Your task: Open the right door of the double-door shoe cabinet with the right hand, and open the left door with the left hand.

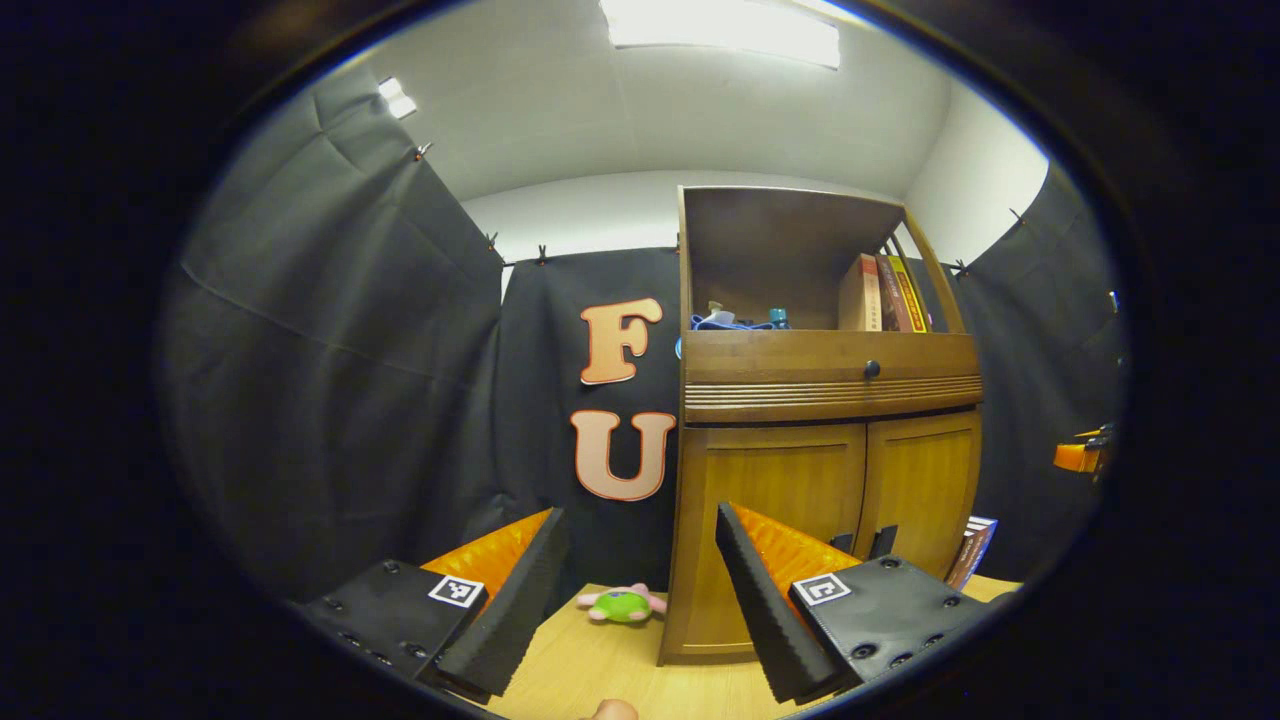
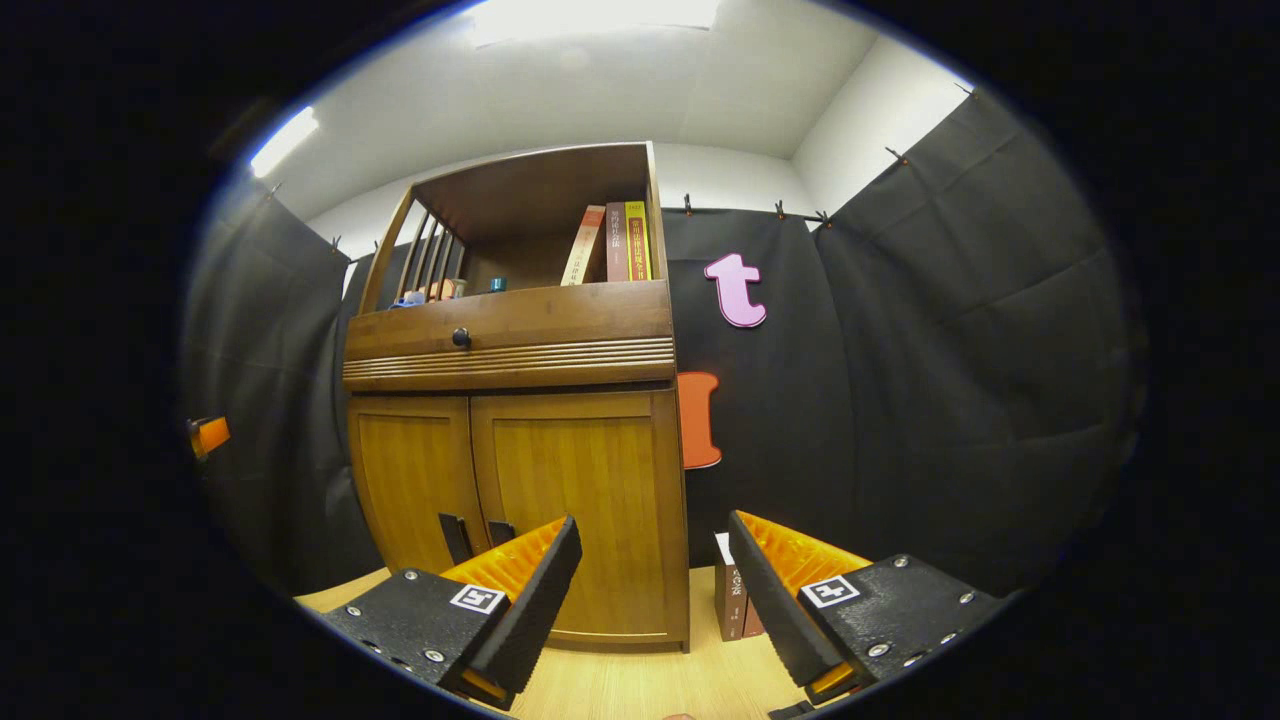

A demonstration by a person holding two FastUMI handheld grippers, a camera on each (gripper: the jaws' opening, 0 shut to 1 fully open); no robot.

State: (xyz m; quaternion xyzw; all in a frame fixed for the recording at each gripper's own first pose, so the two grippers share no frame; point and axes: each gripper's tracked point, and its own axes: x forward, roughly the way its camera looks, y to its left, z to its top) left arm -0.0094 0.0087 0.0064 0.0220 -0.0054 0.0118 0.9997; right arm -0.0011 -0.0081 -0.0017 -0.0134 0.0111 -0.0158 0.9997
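The wooden shoe cabinet (image 1: 830, 400) stands on a wooden surface with both lower doors closed. In the left gripper view its left door (image 1: 780, 490) and right door (image 1: 925, 485) meet at two dark handles (image 1: 862, 541). My left gripper (image 1: 638, 515) is open, some way in front of the cabinet's left corner, holding nothing. In the right gripper view the right door (image 2: 575, 480) and left door (image 2: 410, 475) are also closed, with the handles (image 2: 478, 533) just behind my left finger (image 2: 530, 590). My right gripper (image 2: 652, 522) is open and empty, before the cabinet's right edge.
A green and pink plush toy (image 1: 622, 604) lies left of the cabinet. Books (image 2: 735, 598) lean at its right side. A drawer with a knob (image 1: 871, 369) and an open shelf with books (image 1: 885, 293) sit above the doors. Black cloth walls surround the booth.
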